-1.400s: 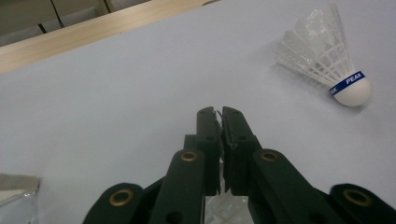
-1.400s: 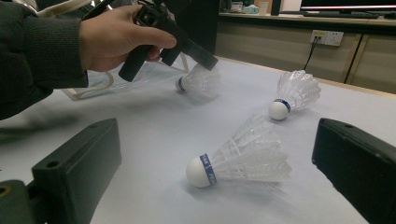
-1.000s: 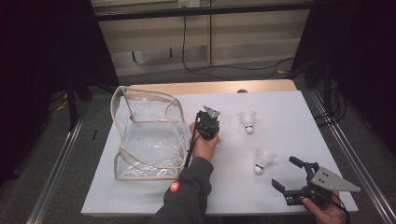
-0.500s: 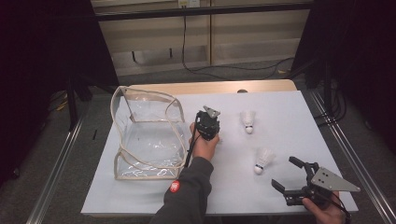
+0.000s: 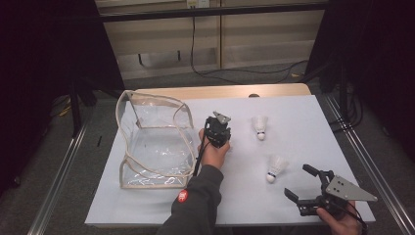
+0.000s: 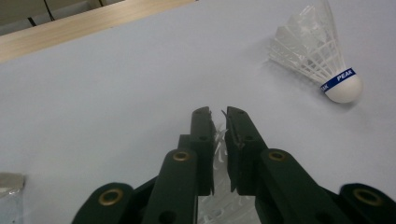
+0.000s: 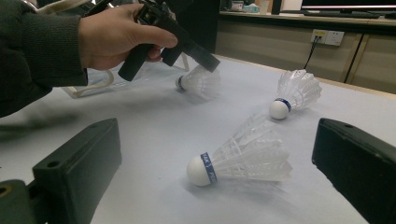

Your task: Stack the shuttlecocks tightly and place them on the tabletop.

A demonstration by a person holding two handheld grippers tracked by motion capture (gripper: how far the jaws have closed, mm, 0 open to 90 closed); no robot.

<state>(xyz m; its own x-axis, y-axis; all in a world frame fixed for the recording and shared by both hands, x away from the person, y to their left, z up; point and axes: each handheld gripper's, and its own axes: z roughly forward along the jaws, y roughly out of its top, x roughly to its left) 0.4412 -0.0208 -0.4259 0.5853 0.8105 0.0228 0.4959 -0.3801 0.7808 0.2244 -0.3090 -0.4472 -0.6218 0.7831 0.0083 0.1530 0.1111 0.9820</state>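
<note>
White covering is spread over the bench, and a strip of bare wood is seen along its far edge. 3 shuttlecocks are seen on the bench. 1 shuttlecock is pinched by its feathers in the left tongs; the feathers are seen in the narrow gap between the 2 black jaws, which have just been opening a little. This pinched shuttlecock is found near the middle of the bench, just beside a clear plastic bag, and its cork end is pointed toward the bag in the right gripper view. Whether the cork rests on the bench cannot be told. The left tongs are pointed down at the bench and are held by a hand in a dark sleeve. A second shuttlecock is laid on its side to the right of the left tongs, with a blue band around its white cork. A third shuttlecock is laid nearer the front, and it is seen between the spread jaws of the right tongs, but it is not touched by them. The right tongs are held wide open near the front right corner of the bench.
</note>
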